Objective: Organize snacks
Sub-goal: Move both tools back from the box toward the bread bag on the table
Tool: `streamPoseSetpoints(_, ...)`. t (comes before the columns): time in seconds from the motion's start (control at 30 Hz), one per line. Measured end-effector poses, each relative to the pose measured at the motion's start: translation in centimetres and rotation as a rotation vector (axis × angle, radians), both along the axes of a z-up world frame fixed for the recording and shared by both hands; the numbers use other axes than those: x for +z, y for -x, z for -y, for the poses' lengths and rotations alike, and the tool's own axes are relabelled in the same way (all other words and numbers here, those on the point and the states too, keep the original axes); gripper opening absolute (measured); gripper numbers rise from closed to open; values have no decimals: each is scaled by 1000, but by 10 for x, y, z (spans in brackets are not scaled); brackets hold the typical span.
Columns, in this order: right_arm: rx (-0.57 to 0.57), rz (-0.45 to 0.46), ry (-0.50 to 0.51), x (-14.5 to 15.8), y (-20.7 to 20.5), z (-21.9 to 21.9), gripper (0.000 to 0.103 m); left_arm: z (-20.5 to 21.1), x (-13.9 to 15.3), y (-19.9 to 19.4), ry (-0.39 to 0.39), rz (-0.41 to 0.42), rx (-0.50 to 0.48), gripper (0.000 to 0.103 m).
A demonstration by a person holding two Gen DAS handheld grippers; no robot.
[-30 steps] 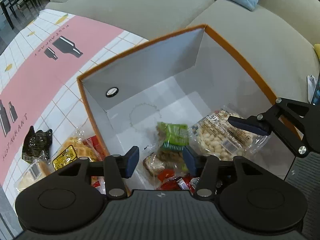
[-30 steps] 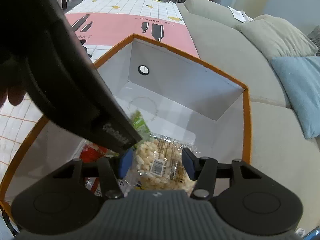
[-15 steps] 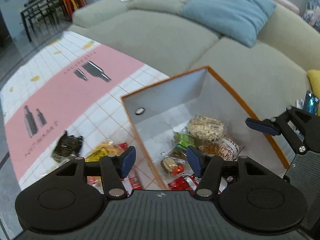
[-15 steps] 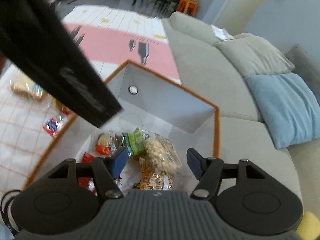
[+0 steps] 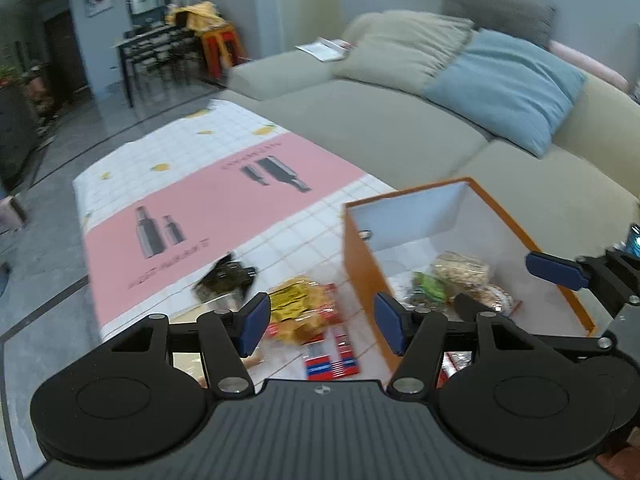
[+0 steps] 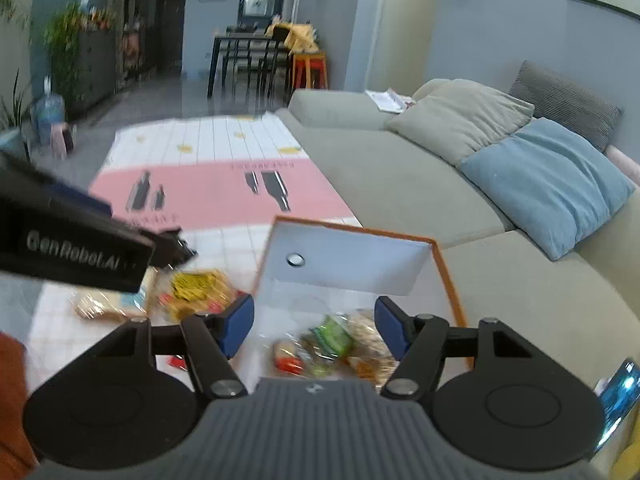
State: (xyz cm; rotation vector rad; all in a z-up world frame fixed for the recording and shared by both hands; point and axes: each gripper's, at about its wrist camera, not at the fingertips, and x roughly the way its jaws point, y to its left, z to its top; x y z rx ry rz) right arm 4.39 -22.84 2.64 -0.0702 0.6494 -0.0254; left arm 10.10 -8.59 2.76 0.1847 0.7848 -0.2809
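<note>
Broadly, a grey sofa (image 5: 380, 128) runs along the far edge of the desk (image 5: 208, 200), which wears a pink and white checked cloth. At the desk's near right corner stands the orange box (image 5: 362, 268), snack packets (image 6: 332, 340) heaped inside. More snacks, among them a yellow packet (image 5: 298, 306), lie on the cloth just beside its left wall. Both the left gripper (image 5: 320, 322) and the right gripper (image 6: 314, 326) hang above with fingers spread, holding nothing.
</note>
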Motion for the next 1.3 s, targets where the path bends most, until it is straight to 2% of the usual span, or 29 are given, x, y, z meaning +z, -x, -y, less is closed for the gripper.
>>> streamPoseSetpoints(0.13,-9,10,-50,-4,10,-15,66,-30,-4,8,20,6,73,70)
streamPoseSetpoints(0.3,39,-30,-78,-16,15,-38,66,-64,-17,14,20,-22,136,70)
streamPoseSetpoints(0.6,115,-74,-109,-33,3,-65,64,-108,-40,19,57,-59,165,70)
streamPoseSetpoints(0.67,137,-86,-121,-37,-2,-71,61,-114,-45,16,71,-66,170,70)
streamPoseSetpoints(0.9,213,-123,-71,-58,-26,-97,58,-129,-66,-8,132,-124,174,71)
streamPoseSetpoints(1.13,238,-179,-50,-81,-61,-114,58,-144,-97,-41,152,-205,262,72)
streamPoseSetpoints(1.3,284,-206,-34,-95,-83,-128,49,-154,-114,-62,155,-243,296,71)
